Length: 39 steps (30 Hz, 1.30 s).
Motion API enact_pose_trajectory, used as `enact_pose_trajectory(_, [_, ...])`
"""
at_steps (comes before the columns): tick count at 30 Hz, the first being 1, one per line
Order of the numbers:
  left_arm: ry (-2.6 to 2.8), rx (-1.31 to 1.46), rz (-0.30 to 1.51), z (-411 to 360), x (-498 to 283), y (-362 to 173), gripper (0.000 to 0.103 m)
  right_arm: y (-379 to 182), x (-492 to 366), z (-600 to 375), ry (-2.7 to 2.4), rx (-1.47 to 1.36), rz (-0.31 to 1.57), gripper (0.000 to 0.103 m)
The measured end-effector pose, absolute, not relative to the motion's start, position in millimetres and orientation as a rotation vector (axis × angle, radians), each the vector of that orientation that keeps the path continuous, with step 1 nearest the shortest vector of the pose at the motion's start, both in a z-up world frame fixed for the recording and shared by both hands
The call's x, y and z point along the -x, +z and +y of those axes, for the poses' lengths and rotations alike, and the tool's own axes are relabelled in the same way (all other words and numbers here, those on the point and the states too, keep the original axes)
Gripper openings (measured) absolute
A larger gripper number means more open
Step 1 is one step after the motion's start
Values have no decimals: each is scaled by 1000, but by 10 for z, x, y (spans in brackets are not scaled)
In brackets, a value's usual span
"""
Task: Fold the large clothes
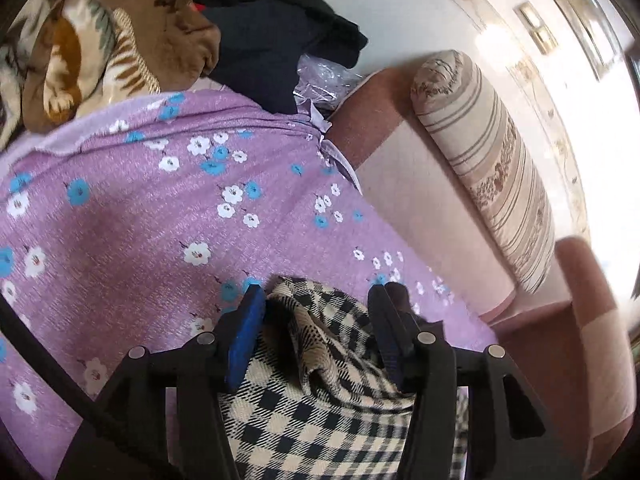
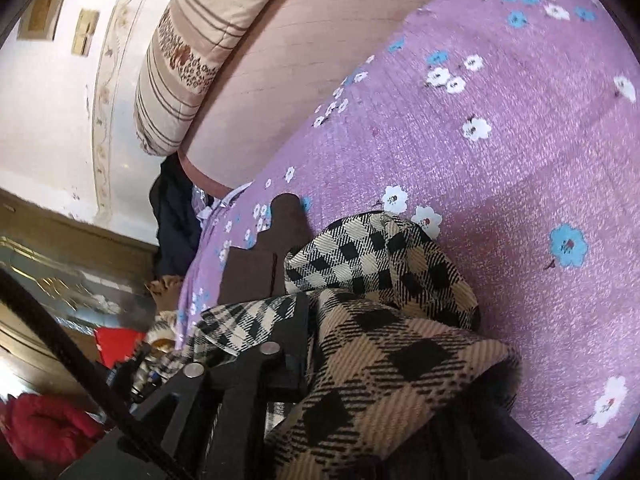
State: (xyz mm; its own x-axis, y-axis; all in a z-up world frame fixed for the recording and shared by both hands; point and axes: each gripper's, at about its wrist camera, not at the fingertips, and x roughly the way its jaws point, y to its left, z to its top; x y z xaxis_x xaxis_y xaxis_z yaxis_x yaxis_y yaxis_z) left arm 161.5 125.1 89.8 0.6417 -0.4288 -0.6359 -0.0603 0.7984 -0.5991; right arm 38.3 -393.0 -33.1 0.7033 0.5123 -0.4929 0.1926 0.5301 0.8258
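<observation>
The checked garment (image 1: 320, 412) lies bunched on the purple floral bedsheet (image 1: 140, 220), its long axis unclear; left tool (image 1: 318, 300) spread around its fold, untouching; right tool's (image 2: 320, 360) jaws hidden under cloth, state unclear; no writing visible.

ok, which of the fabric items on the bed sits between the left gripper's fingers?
The beige-and-black checked garment, bunched between the open left gripper. The dark navy clothes and brown patterned blanket lie at the far end.

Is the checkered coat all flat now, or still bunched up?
Bunched up. The checkered coat sits in a rumpled heap with raised folds on the purple flowered sheet, not spread flat.
</observation>
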Motion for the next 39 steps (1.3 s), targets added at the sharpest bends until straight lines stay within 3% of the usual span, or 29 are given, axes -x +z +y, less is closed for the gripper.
enact_pose_trajectory(1, [-223,596,856,1219,-1589,931,51,-328,-364,-3943,219,-1034,790,26])
enact_pose_trajectory(3, [-227,546,840,1178,-1534,992,51,-266,-266,-4008,169,-1047,734,64])
enact_pose_trajectory(4, [-226,507,826,1138,-1481,1047,52,-223,-212,-4049,139,-1042,703,68])
enact_pose_trajectory(7, [-242,414,795,1033,-1317,1154,59,-100,-26,-4197,93,-1039,646,68])
enact_pose_trajectory(14, [-379,135,859,466,-1176,1152,62,104,277,-4293,64,-949,620,68])
enact_pose_trajectory(22, [-160,87,995,185,-2075,673,62,-11,261,-4167,70,-846,721,68])
enact_pose_trajectory(27, [-69,132,963,210,-2427,789,62,-69,233,-4151,58,-826,742,68])
enact_pose_trajectory(34, [-237,118,831,257,-1895,1317,62,-3,197,-4051,37,-730,742,68])
enact_pose_trajectory(39, [-370,61,822,236,-1335,1294,64,29,267,-4048,23,-737,728,68])
